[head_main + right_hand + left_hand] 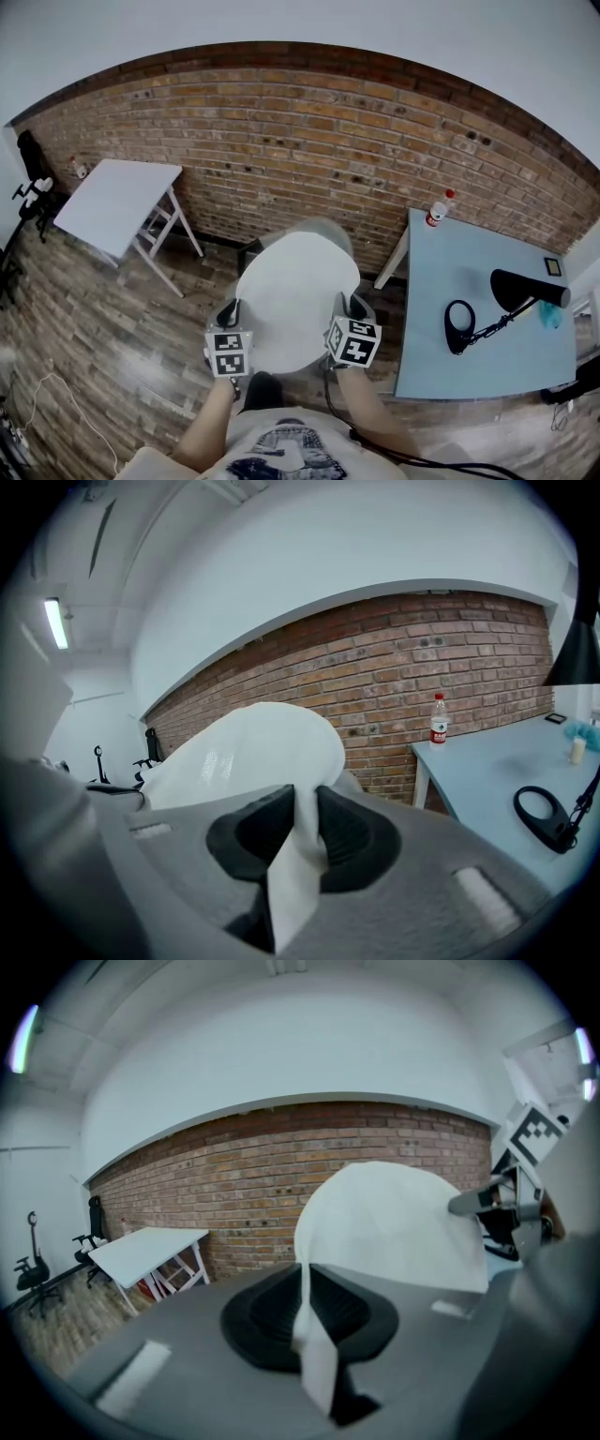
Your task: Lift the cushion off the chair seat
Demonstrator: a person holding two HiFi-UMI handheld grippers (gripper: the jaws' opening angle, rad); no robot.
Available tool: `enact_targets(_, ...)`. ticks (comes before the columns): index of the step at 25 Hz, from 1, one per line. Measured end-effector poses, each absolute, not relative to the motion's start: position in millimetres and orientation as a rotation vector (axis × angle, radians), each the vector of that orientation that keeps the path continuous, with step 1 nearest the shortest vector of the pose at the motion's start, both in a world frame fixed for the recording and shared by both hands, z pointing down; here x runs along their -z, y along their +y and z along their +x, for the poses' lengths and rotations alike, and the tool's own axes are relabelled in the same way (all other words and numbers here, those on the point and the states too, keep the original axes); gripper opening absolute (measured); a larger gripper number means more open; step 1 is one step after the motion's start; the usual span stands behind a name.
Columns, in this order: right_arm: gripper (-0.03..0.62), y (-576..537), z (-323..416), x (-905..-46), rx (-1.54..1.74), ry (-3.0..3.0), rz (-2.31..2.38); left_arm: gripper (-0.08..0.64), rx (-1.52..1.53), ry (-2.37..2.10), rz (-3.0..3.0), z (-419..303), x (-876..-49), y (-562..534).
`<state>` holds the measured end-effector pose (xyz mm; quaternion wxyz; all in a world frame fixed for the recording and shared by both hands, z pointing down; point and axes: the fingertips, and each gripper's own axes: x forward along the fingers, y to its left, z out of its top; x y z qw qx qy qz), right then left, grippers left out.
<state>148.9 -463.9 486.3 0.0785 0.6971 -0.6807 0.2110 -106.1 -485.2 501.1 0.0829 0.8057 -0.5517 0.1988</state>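
A white oval cushion (295,298) hangs in the air in front of me, held by both grippers at its near edge. My left gripper (231,319) is shut on the cushion's left edge; in the left gripper view the white cover (389,1227) runs down between the black jaws. My right gripper (345,314) is shut on the right edge, and the right gripper view shows the cushion (248,752) pinched in its jaws. Behind and below the cushion, a grey chair (319,228) peeks out near the brick wall; its seat is mostly hidden.
A white folding table (117,204) stands at the left by the brick wall. At the right is a pale blue table (473,309) carrying a bottle (438,208) and a black desk lamp (511,295). Cables lie on the wooden floor.
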Motion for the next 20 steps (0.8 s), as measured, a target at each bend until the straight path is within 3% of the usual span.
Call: enact_targets(20, 0.074, -471, 155, -497, -0.671, -2.030, 2.083, 0.017, -0.603, -1.646, 2.394, -102, -512, -493)
